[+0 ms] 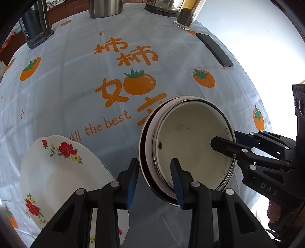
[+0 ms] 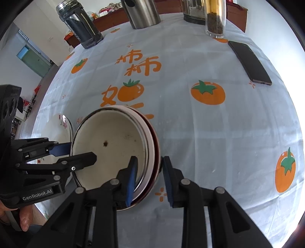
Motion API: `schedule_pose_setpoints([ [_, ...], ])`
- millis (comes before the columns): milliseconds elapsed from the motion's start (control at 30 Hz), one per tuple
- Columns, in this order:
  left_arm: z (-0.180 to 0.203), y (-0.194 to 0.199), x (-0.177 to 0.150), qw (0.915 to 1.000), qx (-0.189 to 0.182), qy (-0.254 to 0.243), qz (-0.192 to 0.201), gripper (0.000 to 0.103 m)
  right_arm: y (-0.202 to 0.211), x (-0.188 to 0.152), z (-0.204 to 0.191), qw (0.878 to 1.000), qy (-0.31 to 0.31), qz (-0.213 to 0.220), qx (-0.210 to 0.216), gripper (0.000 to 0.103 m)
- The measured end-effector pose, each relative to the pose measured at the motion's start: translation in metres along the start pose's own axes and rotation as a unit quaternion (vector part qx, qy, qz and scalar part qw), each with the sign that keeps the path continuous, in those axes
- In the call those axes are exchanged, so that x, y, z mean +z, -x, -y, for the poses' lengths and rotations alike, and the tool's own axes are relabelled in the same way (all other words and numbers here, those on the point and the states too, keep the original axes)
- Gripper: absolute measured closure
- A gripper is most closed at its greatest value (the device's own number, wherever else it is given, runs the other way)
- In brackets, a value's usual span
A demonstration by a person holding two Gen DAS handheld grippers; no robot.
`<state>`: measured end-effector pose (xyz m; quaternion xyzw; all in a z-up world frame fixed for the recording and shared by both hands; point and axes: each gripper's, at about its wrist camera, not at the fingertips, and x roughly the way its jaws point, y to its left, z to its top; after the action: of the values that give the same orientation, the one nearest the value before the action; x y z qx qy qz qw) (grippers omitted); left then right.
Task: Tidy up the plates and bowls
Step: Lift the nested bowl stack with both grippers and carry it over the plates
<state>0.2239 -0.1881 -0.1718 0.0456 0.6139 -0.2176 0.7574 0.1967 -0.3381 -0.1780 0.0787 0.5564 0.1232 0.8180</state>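
Note:
A stack of nested bowls (image 1: 190,141) stands on the table; the top one is cream enamel with a dark rim, and it also shows in the right wrist view (image 2: 110,145). My left gripper (image 1: 155,181) is open, one finger inside the top bowl, the other outside the stack's left rim. My right gripper (image 2: 149,179) is open and straddles the stack's right rim the same way. A white plate with red flowers (image 1: 57,171) lies left of the stack, partly under my left gripper.
A black phone (image 2: 249,63) lies at the far right of the persimmon-print tablecloth (image 2: 209,133). A steel kettle (image 2: 141,13), a dark jar (image 2: 80,26) and a glass jar of brown grains (image 2: 215,21) stand along the far edge.

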Motion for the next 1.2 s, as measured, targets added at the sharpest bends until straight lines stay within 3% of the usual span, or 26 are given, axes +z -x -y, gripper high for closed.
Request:
schedule_pose_setpoints([
  [1200, 0.006, 0.015, -0.010, 1.0000, -0.006, 0.000, -0.008, 0.071, 0.026, -0.005, -0.008, 1.000, 0.022, -0.003, -0.022, 0.082],
])
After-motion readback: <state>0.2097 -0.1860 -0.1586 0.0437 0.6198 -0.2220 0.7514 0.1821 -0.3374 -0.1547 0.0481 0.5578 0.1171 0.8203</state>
